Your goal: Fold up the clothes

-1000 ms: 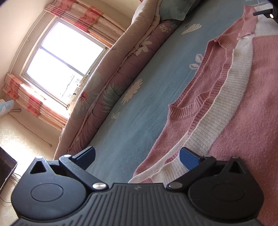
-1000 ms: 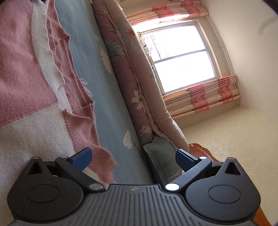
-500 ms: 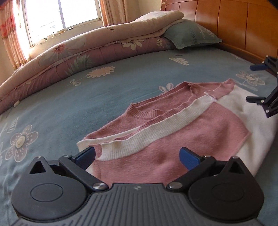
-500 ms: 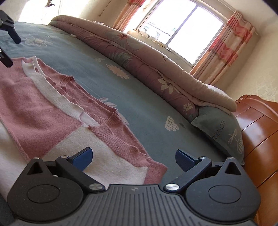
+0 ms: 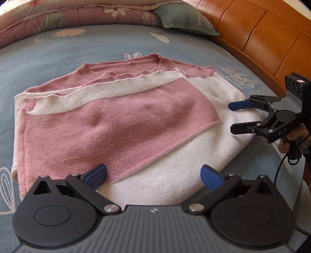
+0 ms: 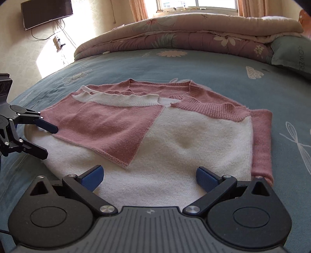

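Observation:
A pink and white knitted sweater (image 5: 120,124) lies on the blue flowered bed sheet (image 5: 68,50), with a pink panel folded over its white body. My left gripper (image 5: 153,176) is open just above the sweater's near white edge, holding nothing. My right gripper (image 5: 236,117) shows at the right of the left wrist view, open beside the white edge. In the right wrist view the sweater (image 6: 175,136) fills the middle and my right gripper (image 6: 149,178) hovers open over its near white part. The left gripper (image 6: 47,141) stands open at the sweater's left corner.
A rolled floral quilt (image 6: 194,33) and a grey-green pillow (image 5: 186,19) lie along the far side of the bed. A wooden headboard (image 5: 262,42) runs at the right. A TV (image 6: 46,12) hangs on the wall. A person's hand (image 5: 293,138) holds the right gripper.
Both views swung from a tilted, close look toward the window to a level look over the sweater. Both grippers pulled back to the sweater's near edges and stayed open.

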Available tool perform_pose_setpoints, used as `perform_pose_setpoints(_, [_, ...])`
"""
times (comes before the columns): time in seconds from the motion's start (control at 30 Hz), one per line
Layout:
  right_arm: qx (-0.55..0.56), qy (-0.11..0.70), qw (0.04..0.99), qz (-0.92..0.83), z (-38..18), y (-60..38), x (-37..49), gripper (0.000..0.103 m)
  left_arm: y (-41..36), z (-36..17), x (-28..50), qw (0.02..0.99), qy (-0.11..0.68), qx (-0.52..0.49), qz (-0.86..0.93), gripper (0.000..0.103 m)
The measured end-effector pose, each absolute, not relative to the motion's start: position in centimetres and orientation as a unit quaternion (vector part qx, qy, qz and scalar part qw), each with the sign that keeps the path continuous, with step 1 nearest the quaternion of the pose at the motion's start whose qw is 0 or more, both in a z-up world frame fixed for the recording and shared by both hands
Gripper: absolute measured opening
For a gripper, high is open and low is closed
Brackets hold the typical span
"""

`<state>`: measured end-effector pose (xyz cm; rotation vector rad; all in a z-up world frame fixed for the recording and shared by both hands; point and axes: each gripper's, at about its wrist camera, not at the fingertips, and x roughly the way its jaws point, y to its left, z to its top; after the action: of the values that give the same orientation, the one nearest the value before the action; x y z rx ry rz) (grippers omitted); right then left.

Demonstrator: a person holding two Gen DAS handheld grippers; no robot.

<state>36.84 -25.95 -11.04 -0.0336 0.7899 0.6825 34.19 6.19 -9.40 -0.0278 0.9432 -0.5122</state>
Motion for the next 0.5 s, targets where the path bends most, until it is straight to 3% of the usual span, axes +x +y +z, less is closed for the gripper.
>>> perform_pose_setpoints(0.37, [-0.061,0.411,0.85,0.325,-9.7,-24.2,37.4,0.103,6.8,-8.3,33.0,0.852,0.44,-0.067,-0.275,0.102])
perform_pose_setpoints(0.5, [-0.064,0.377,0.837,0.391,-6.7,-22.8,39.2,0.102,7.2,-7.9,32.1,0.852,0.43,-0.086,-0.287,0.102])
